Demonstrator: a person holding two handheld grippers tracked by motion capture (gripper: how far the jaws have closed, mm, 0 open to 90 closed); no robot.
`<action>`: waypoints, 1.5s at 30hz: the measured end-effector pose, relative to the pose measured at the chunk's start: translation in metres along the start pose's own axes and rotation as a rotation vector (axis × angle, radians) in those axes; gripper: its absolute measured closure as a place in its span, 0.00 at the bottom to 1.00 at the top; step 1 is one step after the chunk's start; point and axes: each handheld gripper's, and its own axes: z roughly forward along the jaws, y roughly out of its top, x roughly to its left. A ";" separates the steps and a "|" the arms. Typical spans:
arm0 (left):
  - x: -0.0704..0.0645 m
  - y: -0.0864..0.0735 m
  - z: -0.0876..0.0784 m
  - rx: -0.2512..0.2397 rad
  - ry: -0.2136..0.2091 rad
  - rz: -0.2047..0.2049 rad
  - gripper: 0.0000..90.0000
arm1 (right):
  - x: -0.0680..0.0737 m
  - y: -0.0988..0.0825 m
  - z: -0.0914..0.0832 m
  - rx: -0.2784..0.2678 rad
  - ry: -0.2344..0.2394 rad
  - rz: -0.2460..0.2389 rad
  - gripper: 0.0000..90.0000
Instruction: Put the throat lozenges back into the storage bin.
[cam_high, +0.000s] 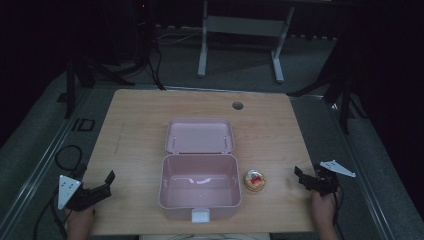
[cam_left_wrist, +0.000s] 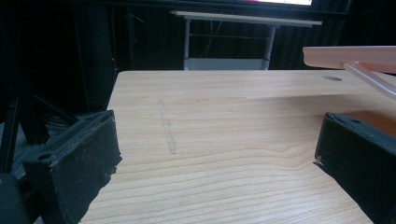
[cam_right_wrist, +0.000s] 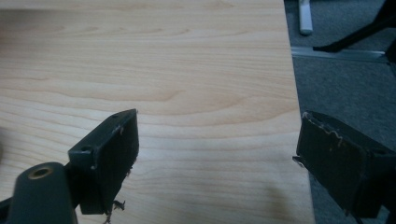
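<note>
Dim room, bench sitting on grey floor

A wooden bench (cam_high: 140, 125) with a round cable hole (cam_high: 237, 105) is standing on grey carpet (cam_high: 240, 62). Behind it, a white-legged desk frame (cam_high: 240, 25) is catching faint light; black stands (cam_high: 345, 85) and cables (cam_high: 150, 60) are fading into darkness on both sides.

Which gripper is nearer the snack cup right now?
Right. The right gripper sits just right of the snack cup; the left gripper is across the pink box, far to its left.
</note>
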 end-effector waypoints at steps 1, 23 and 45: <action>0.000 0.000 0.000 0.001 -0.001 0.000 0.00 | 0.000 0.000 0.000 0.007 0.004 -0.002 0.14; 0.000 0.000 0.000 0.002 -0.008 0.000 0.00 | 0.027 0.033 0.020 0.482 0.118 -0.237 0.12; 0.000 0.000 0.000 0.004 -0.007 0.002 0.00 | 0.045 0.043 0.011 1.088 0.271 -0.558 0.13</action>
